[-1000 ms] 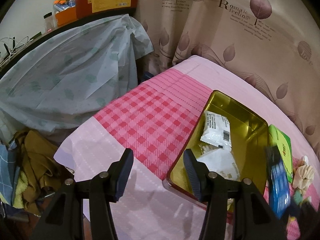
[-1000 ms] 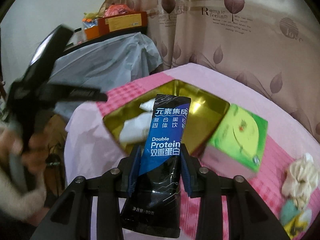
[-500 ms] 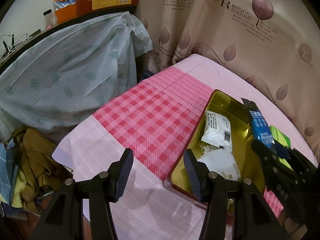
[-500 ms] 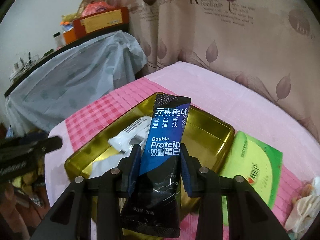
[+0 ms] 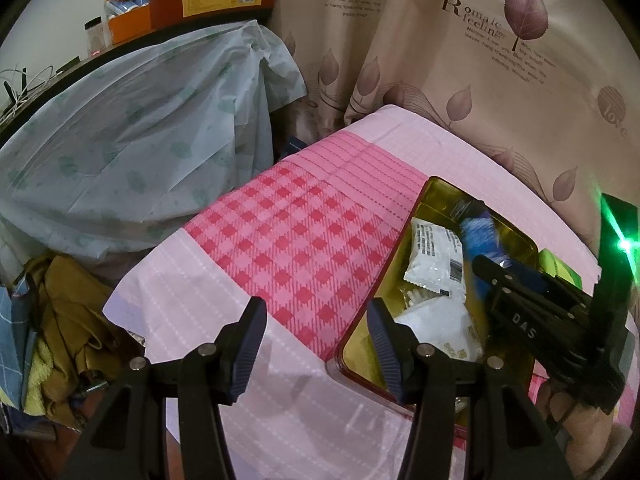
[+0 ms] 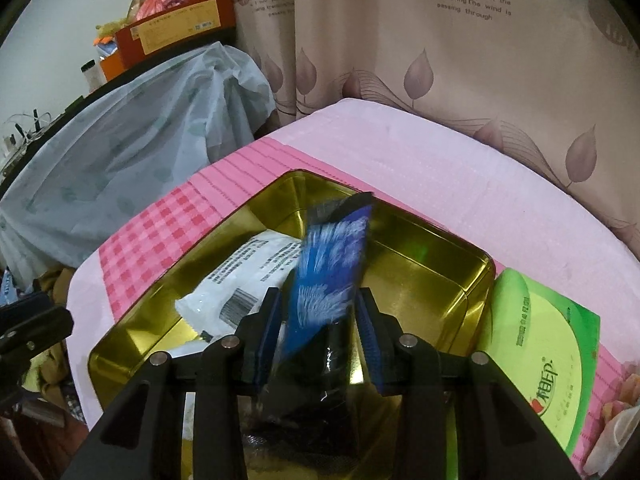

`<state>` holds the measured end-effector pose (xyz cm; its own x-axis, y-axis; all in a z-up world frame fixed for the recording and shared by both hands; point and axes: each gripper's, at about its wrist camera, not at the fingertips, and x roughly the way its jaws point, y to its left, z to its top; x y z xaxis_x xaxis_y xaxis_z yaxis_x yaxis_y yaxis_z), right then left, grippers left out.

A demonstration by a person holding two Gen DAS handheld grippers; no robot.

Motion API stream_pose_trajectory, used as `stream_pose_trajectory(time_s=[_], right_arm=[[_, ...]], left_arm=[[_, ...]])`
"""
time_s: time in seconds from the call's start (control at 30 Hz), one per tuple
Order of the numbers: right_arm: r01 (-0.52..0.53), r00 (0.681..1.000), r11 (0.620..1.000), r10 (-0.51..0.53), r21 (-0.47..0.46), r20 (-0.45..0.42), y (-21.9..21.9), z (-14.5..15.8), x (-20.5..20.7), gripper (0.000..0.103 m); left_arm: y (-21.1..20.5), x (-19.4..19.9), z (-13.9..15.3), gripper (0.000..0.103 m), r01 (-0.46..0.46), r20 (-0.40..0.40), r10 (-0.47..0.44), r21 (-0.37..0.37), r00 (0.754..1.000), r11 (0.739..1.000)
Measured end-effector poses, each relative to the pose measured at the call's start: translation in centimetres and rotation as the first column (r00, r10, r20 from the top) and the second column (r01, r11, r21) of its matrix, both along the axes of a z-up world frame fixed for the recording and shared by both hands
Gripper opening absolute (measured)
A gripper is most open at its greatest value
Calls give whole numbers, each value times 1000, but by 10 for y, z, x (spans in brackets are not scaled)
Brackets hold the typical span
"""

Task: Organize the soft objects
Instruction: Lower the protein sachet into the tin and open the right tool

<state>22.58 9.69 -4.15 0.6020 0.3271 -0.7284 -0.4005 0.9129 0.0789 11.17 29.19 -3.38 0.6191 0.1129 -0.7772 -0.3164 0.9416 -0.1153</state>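
A gold metal tin (image 5: 516, 240) (image 6: 424, 256) sits on the pink checked cloth and holds white sachets (image 5: 436, 256) (image 6: 248, 276). My right gripper (image 6: 318, 312) is over the tin with its jaws apart. The blue protein pouch (image 6: 332, 272) (image 5: 480, 236) stands blurred between them, tilted, its far end down in the tin. I cannot tell whether the pads still touch it. My left gripper (image 5: 316, 336) is open and empty, low over the tin's near left corner. The right gripper also shows in the left wrist view (image 5: 492, 268).
A green packet (image 6: 540, 364) lies right of the tin, with a pale fabric piece (image 6: 616, 428) at the far right edge. A curtain (image 5: 480, 80) hangs behind the table. Plastic-covered furniture (image 5: 140, 140) stands to the left, with clothes (image 5: 68, 332) piled below.
My right gripper moved forward over the tin and its jaws opened. The blue pouch tipped forward and slid down into the tin. My left gripper held still.
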Motion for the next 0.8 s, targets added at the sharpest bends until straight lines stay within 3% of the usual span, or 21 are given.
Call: stream_pose_trajectory(time_s=[0.37,0.8], right_arm=[[-24,1000,999,24,28,16,-6,10,-14,37],[-56,995,997,52,49,80,-40,29,-110,41]], left_arm=[[-6,0,0,54,14,-4,-14,5,1000,1000],[-19,1,2,54,44,0,-44,47,999,998]])
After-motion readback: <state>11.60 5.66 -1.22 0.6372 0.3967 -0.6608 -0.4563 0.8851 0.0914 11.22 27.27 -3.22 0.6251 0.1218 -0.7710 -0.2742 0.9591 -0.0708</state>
